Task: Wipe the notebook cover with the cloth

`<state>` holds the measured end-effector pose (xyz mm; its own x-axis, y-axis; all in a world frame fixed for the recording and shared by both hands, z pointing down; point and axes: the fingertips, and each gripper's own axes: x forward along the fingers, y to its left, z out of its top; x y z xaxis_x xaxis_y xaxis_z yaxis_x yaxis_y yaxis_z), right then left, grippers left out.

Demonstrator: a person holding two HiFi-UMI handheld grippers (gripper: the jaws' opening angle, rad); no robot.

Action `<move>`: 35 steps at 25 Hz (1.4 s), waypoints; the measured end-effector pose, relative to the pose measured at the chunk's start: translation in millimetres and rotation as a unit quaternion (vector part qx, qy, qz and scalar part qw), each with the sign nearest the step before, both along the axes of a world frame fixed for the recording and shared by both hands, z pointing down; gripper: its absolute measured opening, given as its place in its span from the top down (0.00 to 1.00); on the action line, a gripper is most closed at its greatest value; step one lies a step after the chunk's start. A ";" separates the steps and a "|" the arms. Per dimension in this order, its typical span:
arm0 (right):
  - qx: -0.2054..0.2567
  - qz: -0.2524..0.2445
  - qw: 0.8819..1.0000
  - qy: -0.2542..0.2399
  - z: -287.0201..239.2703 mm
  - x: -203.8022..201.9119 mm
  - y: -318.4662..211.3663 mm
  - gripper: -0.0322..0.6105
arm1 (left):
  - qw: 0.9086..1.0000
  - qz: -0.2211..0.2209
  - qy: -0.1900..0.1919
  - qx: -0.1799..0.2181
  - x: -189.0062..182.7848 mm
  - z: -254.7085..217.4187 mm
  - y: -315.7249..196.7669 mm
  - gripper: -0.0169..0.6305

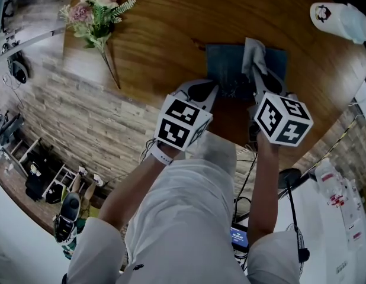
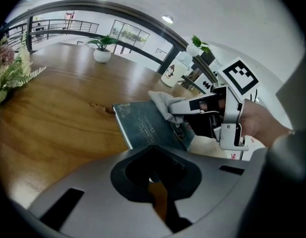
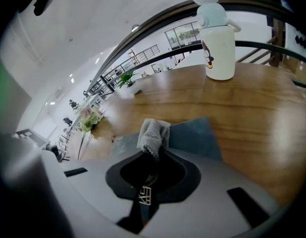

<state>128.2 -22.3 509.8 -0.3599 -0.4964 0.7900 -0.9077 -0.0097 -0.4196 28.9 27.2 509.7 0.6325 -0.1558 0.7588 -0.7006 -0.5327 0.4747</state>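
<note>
Here's the dark blue-grey notebook (image 1: 230,70), lying flat on the round wooden desk (image 1: 165,28), close to the near edge. The right gripper (image 1: 261,81) has its jaws clamped on a crumpled grey cloth (image 1: 254,53), and the cloth sits on the cover toward the notebook's right side, bunched up above the jaws. The left gripper (image 1: 205,92) is down at the notebook's near left corner, jaws drawn together with nothing seen between them. Whether it touches the cover, I can't tell: its own body hides the contact.

From the left gripper view, the right gripper and the hand (image 2: 262,125) behind it block the notebook's far right corner. From the head view, both marker cubes cover the notebook's near edge.

Around the action: a bunch of pink and white flowers with green leaves (image 1: 94,13) lies well off to the left on the desk. A white bottle with a cartoon print (image 3: 217,43) stands upright, far right. A small potted green plant in a white pot (image 2: 102,51) sits at the far rim.
</note>
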 end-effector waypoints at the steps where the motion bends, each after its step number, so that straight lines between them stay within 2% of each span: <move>1: -0.001 0.004 1.000 0.003 -0.1 4.9 -0.1 0.89 | 1.000 0.001 0.001 0.000 0.4 0.0 0.2 0.95; 7: -0.004 0.006 1.000 0.006 -0.3 20.6 1.9 0.89 | 1.000 0.000 0.002 0.000 -0.5 -0.2 -0.2 0.95; 20: -0.014 0.043 0.996 0.076 -0.2 80.3 14.3 0.89 | 1.000 0.001 0.012 -0.004 -0.2 -0.6 -0.5 0.95; 23: -0.008 0.035 0.992 0.122 -1.7 91.0 17.0 0.89 | 1.000 0.003 0.013 -0.012 -0.1 -0.8 0.5 0.95; 27: 0.015 0.011 0.980 0.198 -11.3 104.1 21.4 0.90 | 1.000 -0.001 0.015 -0.022 -9.1 -4.8 4.5 0.95; 30: 0.036 0.010 0.981 0.190 -22.9 99.7 24.1 0.90 | 1.000 -0.003 0.013 -0.016 -19.0 -9.0 6.8 0.95; 35: 0.078 -0.027 0.985 0.153 -48.7 64.8 31.6 0.90 | 1.000 -0.007 0.015 -0.014 -28.0 -11.4 15.4 0.95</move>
